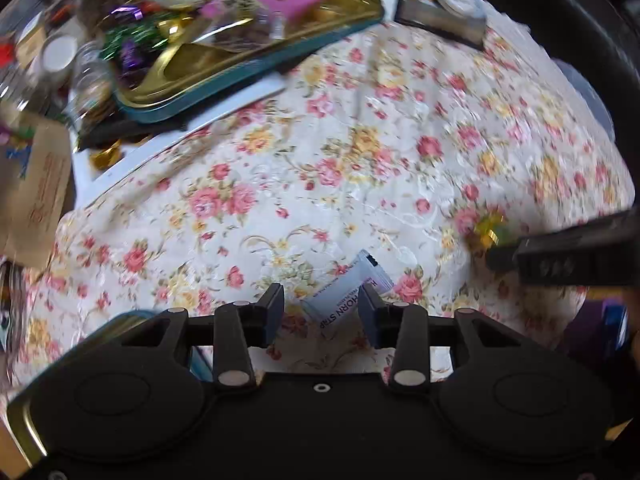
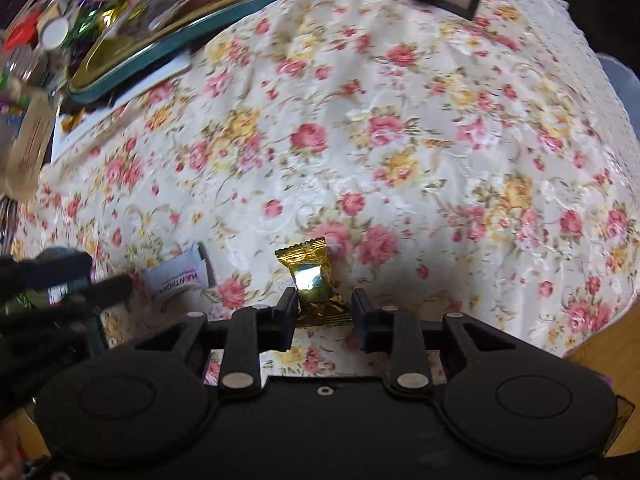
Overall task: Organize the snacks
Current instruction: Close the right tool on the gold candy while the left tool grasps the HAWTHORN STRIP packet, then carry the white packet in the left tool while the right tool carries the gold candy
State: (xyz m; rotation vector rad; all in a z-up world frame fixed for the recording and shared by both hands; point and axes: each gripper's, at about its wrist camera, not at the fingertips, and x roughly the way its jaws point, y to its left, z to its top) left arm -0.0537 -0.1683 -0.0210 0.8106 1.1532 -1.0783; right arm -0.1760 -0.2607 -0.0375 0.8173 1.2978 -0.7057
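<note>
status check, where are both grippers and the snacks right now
Right hand-held gripper shut on gold candy. Left hand-held gripper open over white hawthorn packet on the floral cloth, not gripped. Snack tray far side; path clear.

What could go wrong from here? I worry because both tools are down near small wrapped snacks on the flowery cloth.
1. The right tool holds the gold candy only by its crinkly lower end, so it may slip out when carried.
2. The left tool straddles the white packet skewed, one end outside the fingers; closing may pinch a corner or bunch the floral cloth.
3. The tin tray looks heaped already; added snacks could slide off.
</note>
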